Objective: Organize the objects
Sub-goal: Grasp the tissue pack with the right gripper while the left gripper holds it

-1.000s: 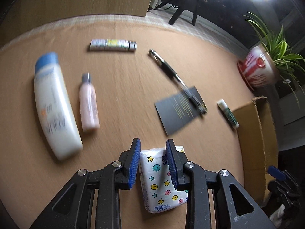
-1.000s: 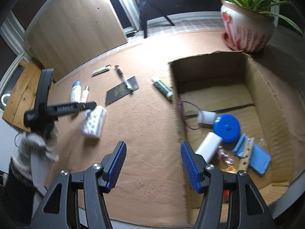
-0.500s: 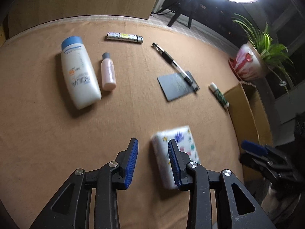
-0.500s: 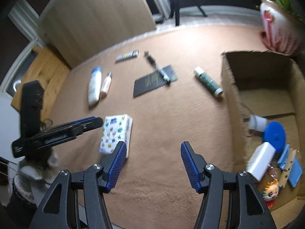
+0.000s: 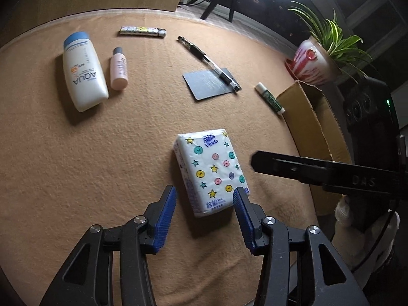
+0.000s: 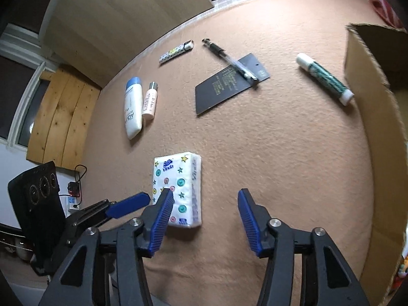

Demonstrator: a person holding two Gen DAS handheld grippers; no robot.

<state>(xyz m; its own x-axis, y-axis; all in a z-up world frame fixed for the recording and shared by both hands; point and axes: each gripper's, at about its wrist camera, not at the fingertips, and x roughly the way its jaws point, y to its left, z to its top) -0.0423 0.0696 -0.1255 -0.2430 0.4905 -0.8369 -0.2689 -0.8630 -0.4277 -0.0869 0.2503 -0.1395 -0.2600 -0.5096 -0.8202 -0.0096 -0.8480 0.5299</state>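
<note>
Tissue pack point(image 5: 211, 173) lies on the table point(image 5: 127, 153), left of the cardboard box point(image 5: 313, 127); left gripper point(image 5: 205, 216) is opening, right gripper point(image 6: 205, 216) closing, both empty. Six other items wait outside the box.

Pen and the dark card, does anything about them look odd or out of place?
Slightly. The pen lies slantwise across one corner of the dark card, its tip end resting on the card and the rest on the cloth, rather than each lying apart like the other items. Nothing looks spilled or damaged.
</note>
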